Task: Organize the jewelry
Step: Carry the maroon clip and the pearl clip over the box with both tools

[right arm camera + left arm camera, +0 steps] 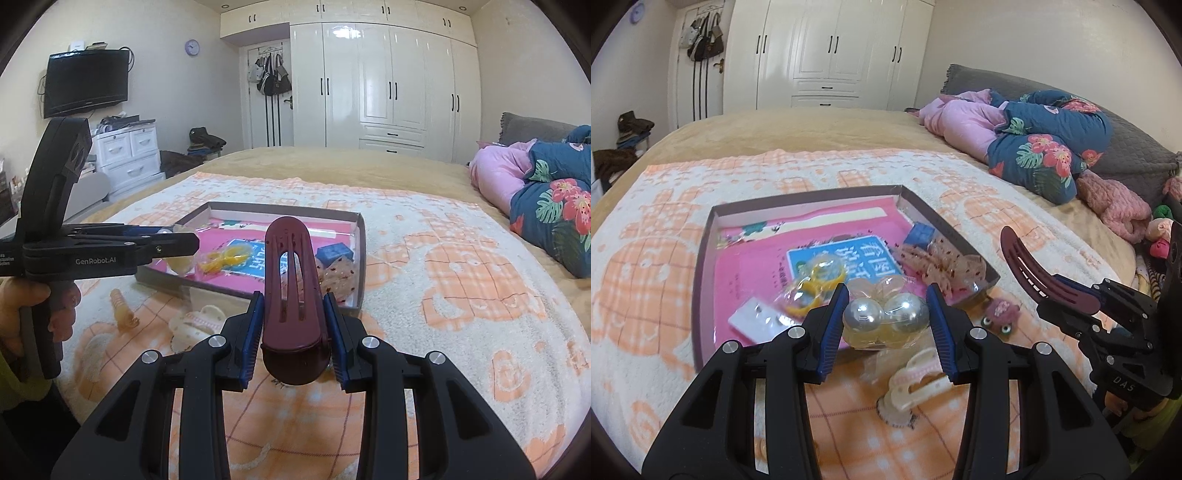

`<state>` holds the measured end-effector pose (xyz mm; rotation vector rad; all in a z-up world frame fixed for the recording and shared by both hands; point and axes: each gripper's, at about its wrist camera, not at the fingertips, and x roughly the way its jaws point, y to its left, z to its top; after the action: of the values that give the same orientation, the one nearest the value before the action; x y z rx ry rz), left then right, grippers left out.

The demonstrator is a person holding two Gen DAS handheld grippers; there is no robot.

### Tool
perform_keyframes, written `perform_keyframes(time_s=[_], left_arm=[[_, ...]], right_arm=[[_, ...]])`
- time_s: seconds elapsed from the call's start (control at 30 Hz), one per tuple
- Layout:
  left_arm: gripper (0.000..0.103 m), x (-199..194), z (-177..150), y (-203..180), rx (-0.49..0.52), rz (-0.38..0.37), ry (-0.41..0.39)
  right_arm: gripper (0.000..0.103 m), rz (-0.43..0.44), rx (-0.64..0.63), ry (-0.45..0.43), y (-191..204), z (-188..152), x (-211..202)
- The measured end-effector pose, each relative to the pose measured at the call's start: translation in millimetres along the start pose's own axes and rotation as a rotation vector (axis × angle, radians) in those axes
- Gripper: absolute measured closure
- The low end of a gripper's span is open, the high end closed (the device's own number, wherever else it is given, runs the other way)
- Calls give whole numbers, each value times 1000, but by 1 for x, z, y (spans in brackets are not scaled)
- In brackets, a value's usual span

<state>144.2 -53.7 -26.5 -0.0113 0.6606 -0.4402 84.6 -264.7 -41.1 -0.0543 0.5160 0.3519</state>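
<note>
Over the near edge of the box [705, 266] on the towel [646, 295], my left gripper [886, 314] pinches a clear packet of two pearl balls [884, 317] (both pads press its sides). My right gripper [293, 328] clamps a maroon hair clip [291, 288], its tip raised toward the box. Below, a cream hair clip [916, 384] lies on the towel.

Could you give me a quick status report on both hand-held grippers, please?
Left hand-held gripper shut on pearl packet. Right hand-held gripper shut on maroon clip. Both near box; nothing in the way.
</note>
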Motion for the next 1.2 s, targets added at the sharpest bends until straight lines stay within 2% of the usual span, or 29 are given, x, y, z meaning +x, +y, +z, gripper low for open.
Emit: perform_keyframes(time_s=[0.47,0.73,1.2], left_arm=[[68,26,26,14,-29,-5,-19],[68,39,25,26,-55,-6,-6],[68,59,16,32,-52,-2,41]], right_arm=[[72,-63,14,-32,-23,26,11],[72,-101,27,22,-33,29,35],[72,-75,24,72,-23,38,81]])
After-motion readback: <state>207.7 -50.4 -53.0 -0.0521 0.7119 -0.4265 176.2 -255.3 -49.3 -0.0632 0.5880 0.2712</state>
